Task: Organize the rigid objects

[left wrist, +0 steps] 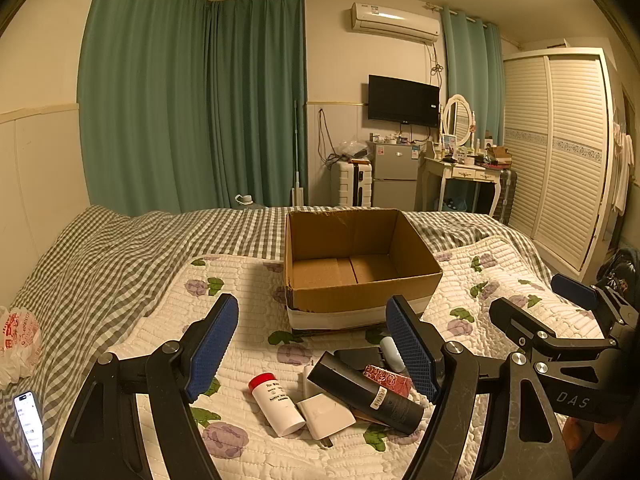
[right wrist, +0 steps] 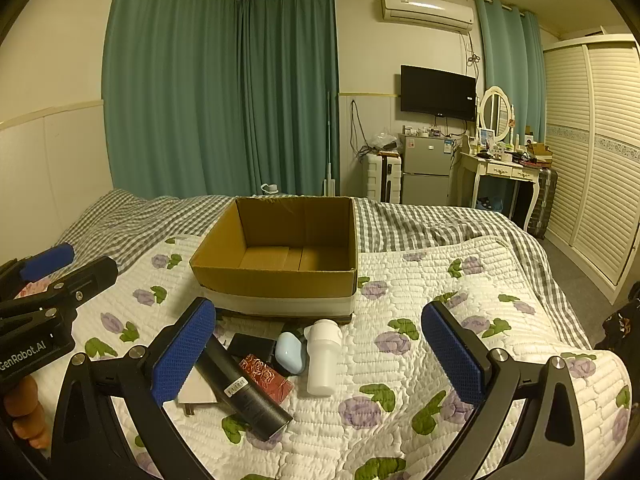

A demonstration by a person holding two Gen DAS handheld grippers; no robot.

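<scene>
An open, empty cardboard box [left wrist: 360, 298] [right wrist: 276, 280] stands on the flowered quilt. In front of it lies a pile: a white bottle with a red cap [left wrist: 276, 404], a black cylinder [left wrist: 368, 394] [right wrist: 244, 388], a red patterned box [left wrist: 388, 378] [right wrist: 266, 376], a white adapter [left wrist: 326, 416], a light blue case [right wrist: 290, 352] and a white bottle [right wrist: 323, 356]. My left gripper [left wrist: 312, 312] hangs open above the pile, holding nothing. My right gripper [right wrist: 318, 308] is open too, just right of it and over the white bottle.
A lit phone [left wrist: 28, 420] and a crumpled plastic bag [left wrist: 18, 340] lie on the checked sheet at the left. The bed's right edge drops toward a louvred wardrobe [right wrist: 600, 152]. A fridge [right wrist: 426, 168] and a dressing table [right wrist: 504, 170] stand beyond the bed.
</scene>
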